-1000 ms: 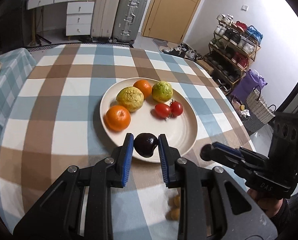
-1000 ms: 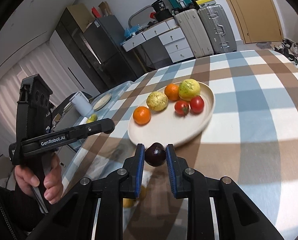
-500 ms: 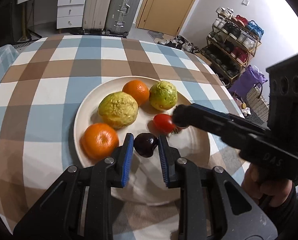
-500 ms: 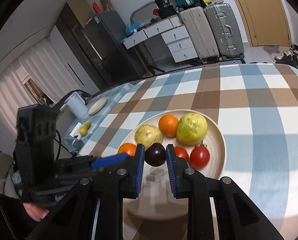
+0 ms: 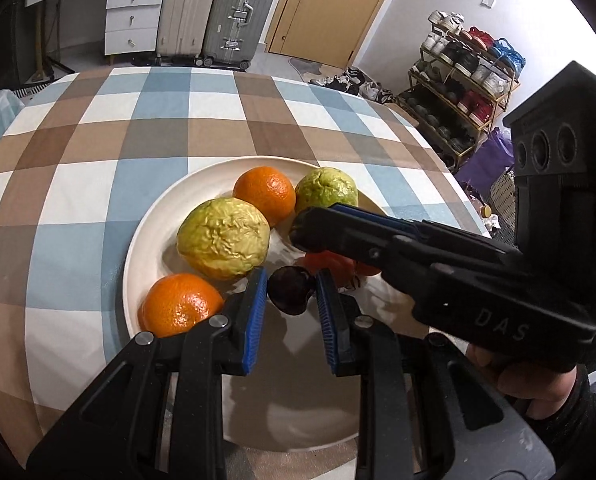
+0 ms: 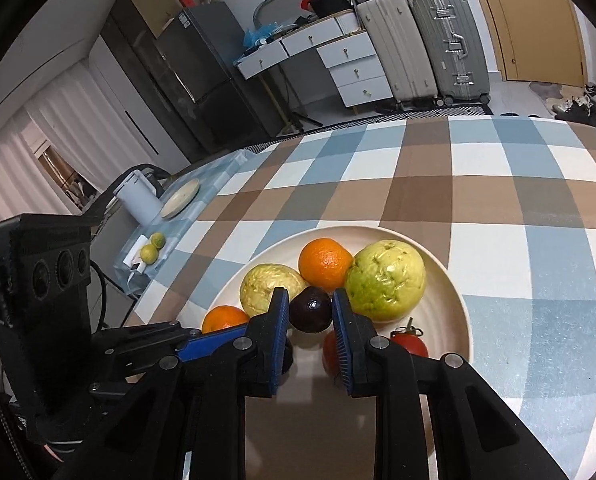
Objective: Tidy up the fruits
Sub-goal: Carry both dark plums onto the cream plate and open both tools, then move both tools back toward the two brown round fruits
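Two tomatoes (image 5: 330,266) sit half hidden behind the right gripper (image 5: 298,232).

Black grippers — blue ribbed fingers (image 5: 255,312), silver screws, "DAS" lettering — dark sleeve.

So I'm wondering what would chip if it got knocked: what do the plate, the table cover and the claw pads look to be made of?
Plate: probably glazed ceramic or melamine; cream, smooth, with a soft sheen. Table cover: woven cloth, matte checks that drape over the edge. Claw pads: blue, finely ribbed, likely rubber or soft plastic, on black matte plastic arms.
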